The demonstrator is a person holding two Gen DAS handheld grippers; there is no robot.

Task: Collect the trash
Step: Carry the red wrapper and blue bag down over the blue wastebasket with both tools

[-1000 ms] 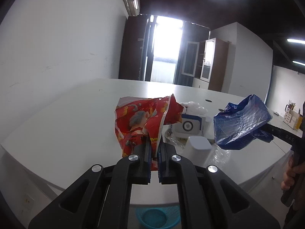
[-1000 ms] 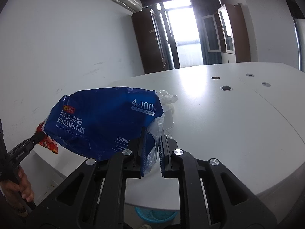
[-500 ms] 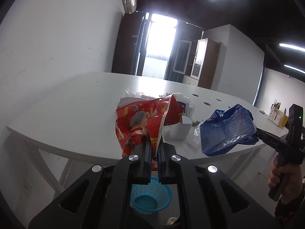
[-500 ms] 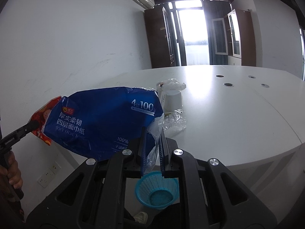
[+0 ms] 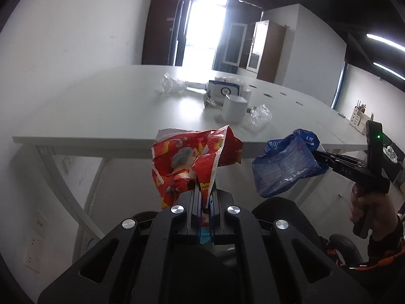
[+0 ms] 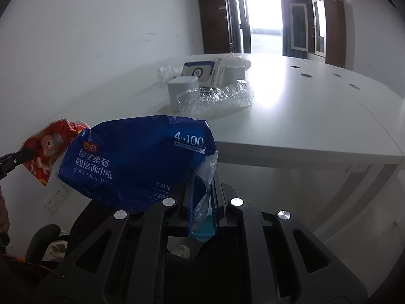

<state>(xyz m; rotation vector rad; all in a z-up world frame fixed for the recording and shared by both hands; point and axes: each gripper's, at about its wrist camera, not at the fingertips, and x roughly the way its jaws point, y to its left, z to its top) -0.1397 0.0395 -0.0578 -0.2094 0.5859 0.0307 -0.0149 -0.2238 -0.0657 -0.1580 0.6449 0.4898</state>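
Observation:
My left gripper (image 5: 205, 192) is shut on a crumpled red snack wrapper (image 5: 187, 162) and holds it in the air in front of the white table's near edge (image 5: 101, 140). My right gripper (image 6: 202, 190) is shut on an empty blue tissue wrapper (image 6: 131, 159), also held in the air off the table. Each wrapper shows in the other view: the blue wrapper to the right in the left wrist view (image 5: 286, 164), the red wrapper at the far left in the right wrist view (image 6: 48, 149). A sliver of blue basket (image 6: 202, 230) shows below between the right fingers.
On the table lie a white cup turned upside down (image 5: 234, 109), clear crumpled plastic (image 6: 217, 96), a blue-and-white box (image 5: 224, 91) and a further clear bag (image 5: 172, 84). A dark chair (image 6: 43, 240) stands at lower left. A wall with sockets (image 5: 34, 250) is to the left.
Both grippers have drawn back and down from the table with their wrappers. The table top now lies farther ahead and its underside and legs show. The blue basket has slipped behind the gripper bodies.

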